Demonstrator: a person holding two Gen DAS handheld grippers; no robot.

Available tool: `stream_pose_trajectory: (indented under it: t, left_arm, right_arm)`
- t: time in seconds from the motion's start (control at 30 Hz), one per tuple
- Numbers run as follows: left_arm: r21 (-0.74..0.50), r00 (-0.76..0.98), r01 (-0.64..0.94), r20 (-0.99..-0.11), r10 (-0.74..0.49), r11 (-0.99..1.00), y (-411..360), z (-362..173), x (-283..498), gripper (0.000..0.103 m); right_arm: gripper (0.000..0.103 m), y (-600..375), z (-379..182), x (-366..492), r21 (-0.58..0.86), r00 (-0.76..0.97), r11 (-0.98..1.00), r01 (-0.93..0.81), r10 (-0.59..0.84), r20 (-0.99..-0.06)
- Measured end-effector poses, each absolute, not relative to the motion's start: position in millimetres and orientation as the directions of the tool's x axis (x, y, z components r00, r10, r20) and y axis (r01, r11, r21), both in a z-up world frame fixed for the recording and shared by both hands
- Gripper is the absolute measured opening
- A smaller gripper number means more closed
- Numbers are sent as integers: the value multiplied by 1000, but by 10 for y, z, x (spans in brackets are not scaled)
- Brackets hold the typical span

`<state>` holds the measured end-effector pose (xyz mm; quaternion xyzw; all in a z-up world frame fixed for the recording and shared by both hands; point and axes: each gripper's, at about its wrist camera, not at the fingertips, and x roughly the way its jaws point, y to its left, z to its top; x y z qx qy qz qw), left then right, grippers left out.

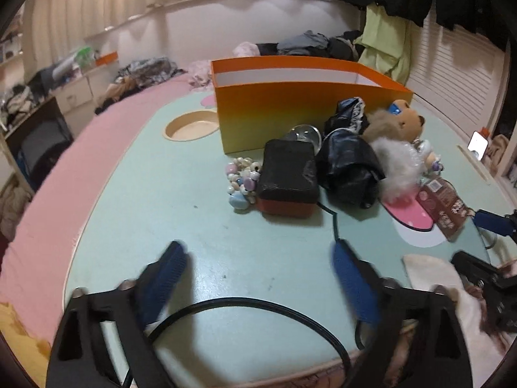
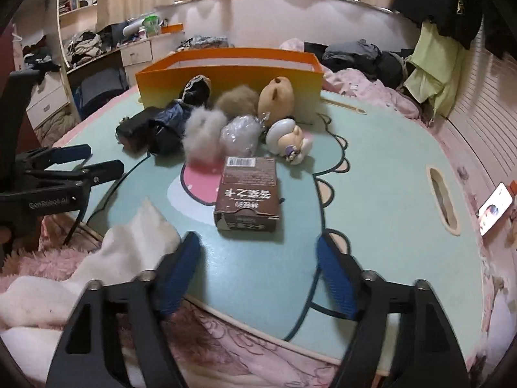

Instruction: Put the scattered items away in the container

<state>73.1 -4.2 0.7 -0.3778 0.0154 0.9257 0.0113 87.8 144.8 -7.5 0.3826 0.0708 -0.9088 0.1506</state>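
Observation:
An orange box (image 1: pixel 290 110) (image 2: pixel 232 74) stands open at the back of the mint lap table (image 1: pixel 194 226) (image 2: pixel 381 168). In front of it lie a black-and-red box (image 1: pixel 287 177), a bead bracelet (image 1: pixel 242 177), a black crumpled bag (image 1: pixel 349 165), a plush bear (image 1: pixel 397 126) (image 2: pixel 276 97), a fluffy white toy (image 2: pixel 203 135), a small figurine (image 2: pixel 290 142) and a brown carton (image 2: pixel 247 194) (image 1: pixel 442 203). My left gripper (image 1: pixel 258 274) is open and empty, short of the black-and-red box. My right gripper (image 2: pixel 258 271) is open and empty, just short of the carton.
A white cloth (image 2: pixel 129 252) lies at the table's near left corner. A round cup recess (image 1: pixel 192 126) sits left of the orange box. A lit phone (image 2: pixel 496 208) lies to the right. Clothes are piled on the pink bed (image 2: pixel 362 55) behind.

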Motion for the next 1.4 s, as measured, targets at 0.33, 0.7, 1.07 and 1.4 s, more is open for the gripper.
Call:
stream_pose_trajectory:
  t: [0.33,0.7,1.07,1.4]
  left_arm:
    - [18,-722,-46,-691,21,-999,-67,-6,684,103]
    - [21,-720,-46,-693,18,-999,-32,-10,710,103]
    - [22,-721,-53,-692,23,-998,7,-13,716,103]
    - [18,-734,-63,-679,34,-998,10,-18,720,103]
  right_arm:
    - [94,1453,-110,850,-11,-655,-943,331,-222,-722]
    - [97,1470,-113,850,-8,-652,-943,334,-224,-724]
    - [103,1460,-124,839,-7,-642,-941,337,-225,-733]
    - [103,1445,-128,840,-9,-649,-938,346,-232,-725]
